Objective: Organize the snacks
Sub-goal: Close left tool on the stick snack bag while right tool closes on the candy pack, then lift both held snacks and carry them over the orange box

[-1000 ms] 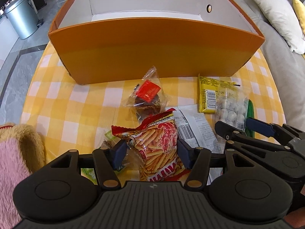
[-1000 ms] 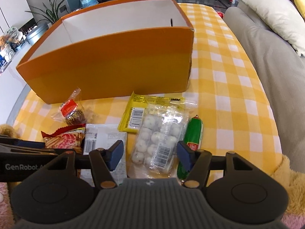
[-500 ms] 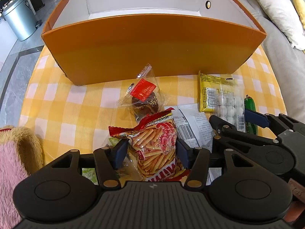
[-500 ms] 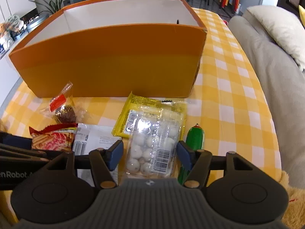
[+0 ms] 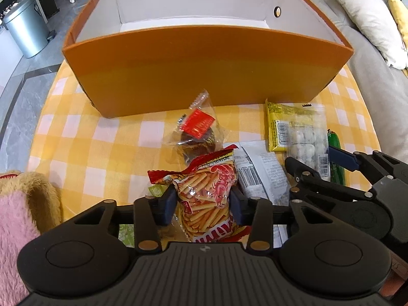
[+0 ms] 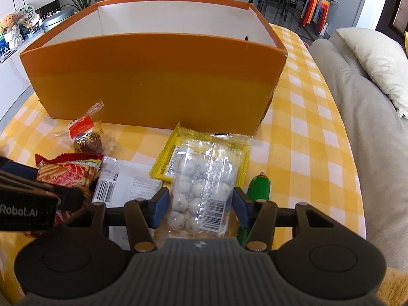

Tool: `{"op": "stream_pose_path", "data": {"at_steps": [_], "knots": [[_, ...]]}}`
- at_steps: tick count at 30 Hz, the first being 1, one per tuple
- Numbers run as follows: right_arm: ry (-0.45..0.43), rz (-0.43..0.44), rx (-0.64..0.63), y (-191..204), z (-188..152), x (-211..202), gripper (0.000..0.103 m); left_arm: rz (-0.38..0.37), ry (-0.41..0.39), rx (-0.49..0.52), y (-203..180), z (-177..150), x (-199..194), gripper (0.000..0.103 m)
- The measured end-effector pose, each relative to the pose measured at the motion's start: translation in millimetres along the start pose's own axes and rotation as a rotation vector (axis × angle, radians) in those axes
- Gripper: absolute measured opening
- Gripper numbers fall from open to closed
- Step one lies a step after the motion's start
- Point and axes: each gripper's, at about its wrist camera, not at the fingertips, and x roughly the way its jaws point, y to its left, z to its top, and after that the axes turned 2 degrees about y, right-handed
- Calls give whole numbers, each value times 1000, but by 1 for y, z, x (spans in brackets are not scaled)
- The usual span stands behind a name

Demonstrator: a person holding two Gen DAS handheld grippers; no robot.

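A big orange box with a white inside stands at the back of the checked table; it also shows in the right wrist view. My left gripper has its fingers on both sides of a red bag of potato sticks. My right gripper straddles a clear pack of white balls, fingers close to its edges. A wrapped chocolate cake, a yellow packet, a white packet and a green sausage lie around them.
A plush toy lies at the left table edge. A grey sofa with a cream pillow runs along the right side. A metal bin stands on the floor at far left.
Both grippers have narrowed around their snacks: the left onto the potato stick bag, the right around the pack of white balls. Both views have shifted a little towards the box.
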Motion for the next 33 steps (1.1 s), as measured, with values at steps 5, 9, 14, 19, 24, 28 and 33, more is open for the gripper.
{"op": "stream_pose_path", "data": {"at_steps": [5, 9, 14, 19, 24, 28, 33], "knots": [[-28, -6, 13, -2, 0, -13, 52, -12, -22, -2, 5, -2, -10, 45], [-62, -16, 16, -4, 0, -27, 52, -22, -43, 6, 6, -5, -20, 44], [-85, 2, 33, -8, -3, -46, 52, -42, -77, 11, 6, -7, -38, 43], [-93, 64, 91, -15, -4, -64, 52, -60, -127, 33, 3, -9, -61, 42], [-121, 92, 119, -17, -4, -82, 52, -69, -184, 50, 1, -8, -84, 42], [-148, 106, 138, -20, -1, -95, 52, -82, -227, 62, 1, -4, -99, 42], [-187, 109, 163, -26, 4, -113, 52, -99, -280, 83, 2, 7, -117, 42]]}}
